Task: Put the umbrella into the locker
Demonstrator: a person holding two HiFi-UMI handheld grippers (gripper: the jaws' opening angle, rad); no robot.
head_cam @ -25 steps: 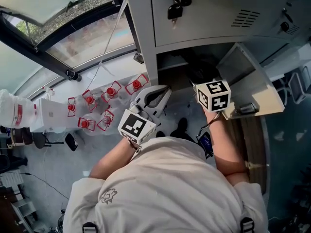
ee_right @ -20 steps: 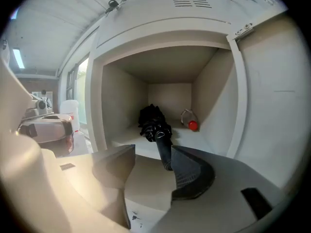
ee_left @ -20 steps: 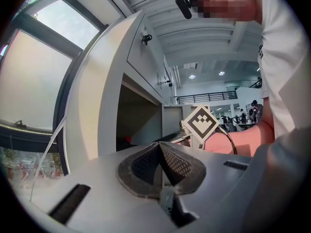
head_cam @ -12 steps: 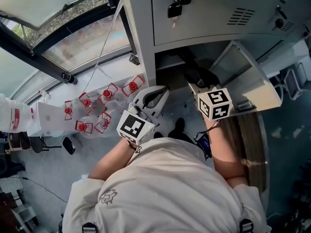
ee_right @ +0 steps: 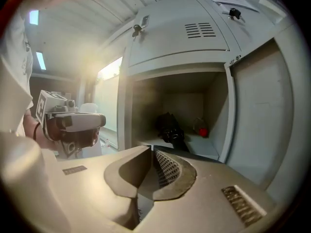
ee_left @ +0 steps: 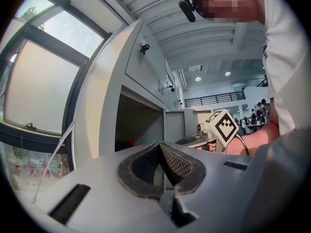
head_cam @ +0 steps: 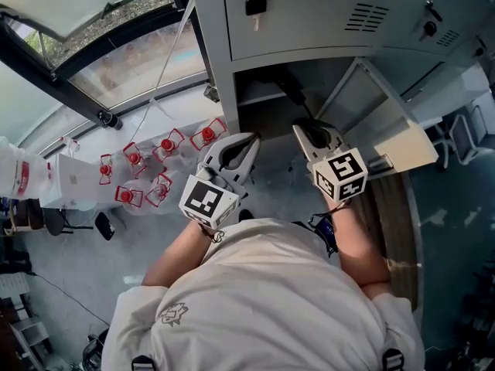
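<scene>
Right gripper view: black umbrella (ee_right: 170, 126) lying on the floor of the open locker (ee_right: 214, 106) compartment. Right gripper (ee_right: 151, 154) — jaws just closed together, nothing between them, clear of the umbrella. Left gripper (ee_left: 159, 149) — jaws together, empty, facing the locker.

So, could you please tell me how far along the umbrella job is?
Done: the black umbrella lies inside the open locker compartment. In hand: nothing; the right tongs have just closed empty outside it, and the left tongs are shut too. Left: perhaps only closing the door, which stands open.
</scene>
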